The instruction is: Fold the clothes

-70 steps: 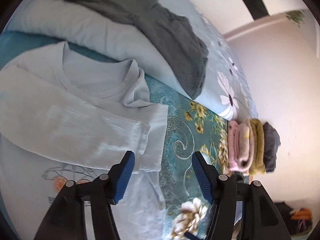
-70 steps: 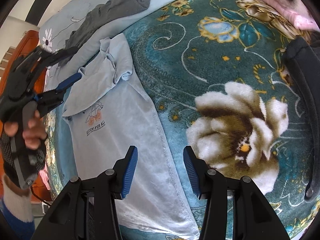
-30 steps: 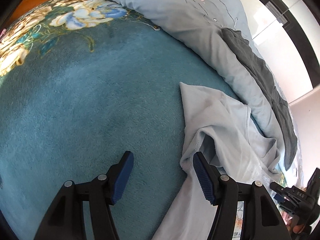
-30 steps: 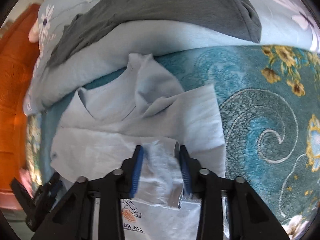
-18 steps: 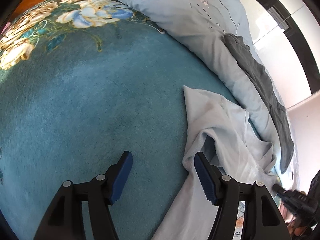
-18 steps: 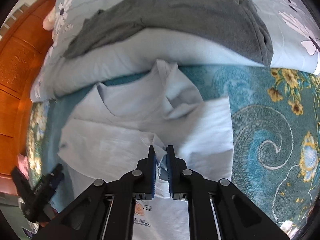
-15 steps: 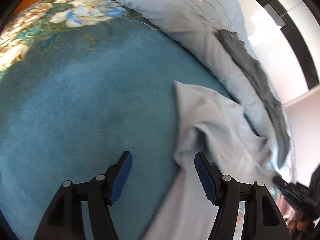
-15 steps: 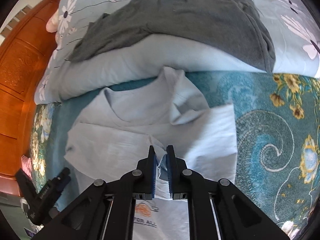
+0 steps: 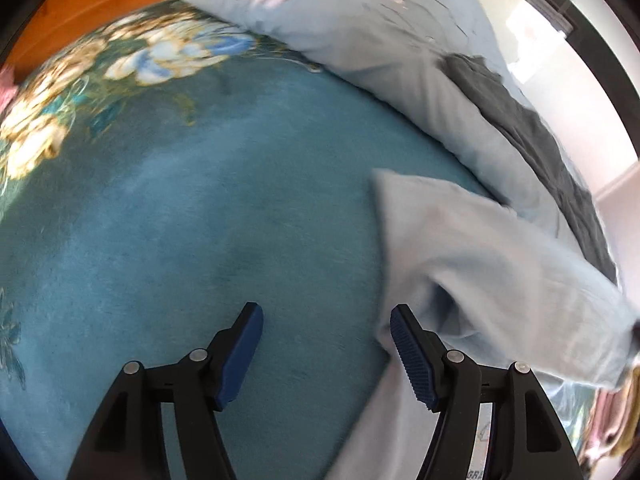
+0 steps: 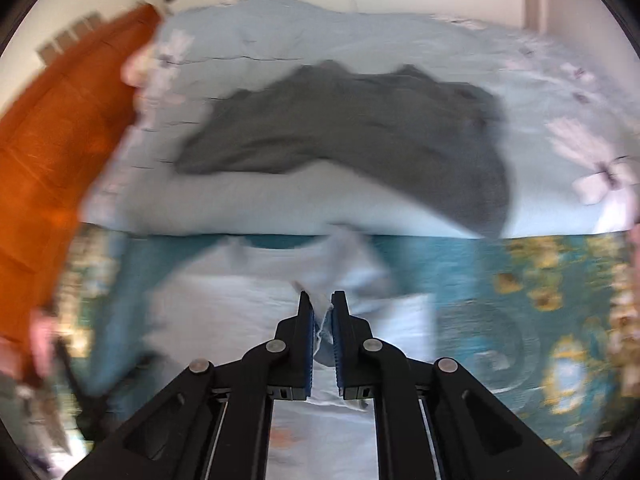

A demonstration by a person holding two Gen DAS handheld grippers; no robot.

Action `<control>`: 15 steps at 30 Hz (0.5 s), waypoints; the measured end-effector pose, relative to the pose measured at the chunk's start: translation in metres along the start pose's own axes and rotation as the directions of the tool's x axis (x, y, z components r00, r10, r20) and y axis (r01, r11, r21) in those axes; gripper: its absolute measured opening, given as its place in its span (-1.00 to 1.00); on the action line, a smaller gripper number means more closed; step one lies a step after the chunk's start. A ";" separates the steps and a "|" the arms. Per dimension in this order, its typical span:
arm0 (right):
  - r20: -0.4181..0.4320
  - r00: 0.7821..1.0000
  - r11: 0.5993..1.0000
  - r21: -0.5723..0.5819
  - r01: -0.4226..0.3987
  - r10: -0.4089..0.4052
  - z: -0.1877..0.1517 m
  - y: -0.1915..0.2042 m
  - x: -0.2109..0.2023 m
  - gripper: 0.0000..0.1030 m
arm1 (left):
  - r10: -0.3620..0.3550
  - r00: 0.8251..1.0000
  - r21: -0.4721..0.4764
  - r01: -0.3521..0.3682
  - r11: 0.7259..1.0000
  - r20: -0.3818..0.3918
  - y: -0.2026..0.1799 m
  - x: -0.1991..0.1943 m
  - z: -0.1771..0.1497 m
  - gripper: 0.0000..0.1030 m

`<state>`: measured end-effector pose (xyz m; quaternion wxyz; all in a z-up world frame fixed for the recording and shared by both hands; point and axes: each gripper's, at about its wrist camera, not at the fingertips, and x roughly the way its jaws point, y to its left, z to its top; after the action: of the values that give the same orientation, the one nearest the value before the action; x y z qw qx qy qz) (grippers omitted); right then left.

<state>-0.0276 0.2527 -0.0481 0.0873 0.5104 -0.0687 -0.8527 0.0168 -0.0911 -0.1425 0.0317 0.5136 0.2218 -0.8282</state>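
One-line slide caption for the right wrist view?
Right gripper pinches a fold of the light blue T-shirt on a teal floral blanket.

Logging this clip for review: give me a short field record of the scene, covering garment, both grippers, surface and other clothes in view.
garment: light blue T-shirt, partly folded, on the bed
right gripper: shut on a pinch of the T-shirt fabric
left gripper: open, over bare blanket, right fingertip beside the shirt's edge
surface: teal floral blanket
other clothes: dark grey garment on the pale duvet
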 end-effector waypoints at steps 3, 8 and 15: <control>-0.108 0.993 0.996 0.069 0.055 -0.047 -0.012 -0.030 0.035 -0.84 | 0.028 1.000 0.019 -0.028 0.999 0.009 -0.002 -0.001 -0.001 0.36; -0.164 0.984 0.986 0.138 0.097 -0.074 -0.023 -0.050 0.062 -0.84 | 0.048 0.999 -0.018 -0.048 0.999 0.025 0.010 -0.008 0.000 0.36; -0.158 0.986 0.989 0.124 0.077 -0.057 -0.012 -0.044 0.062 -0.84 | -0.130 0.991 -0.083 0.128 0.988 -0.022 0.017 -0.012 -0.001 0.37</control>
<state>-0.0493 0.2822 -0.1157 0.0303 0.5816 -0.1000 -0.8068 0.0283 -0.1085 -0.1382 -0.0040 0.5076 0.2887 -0.8118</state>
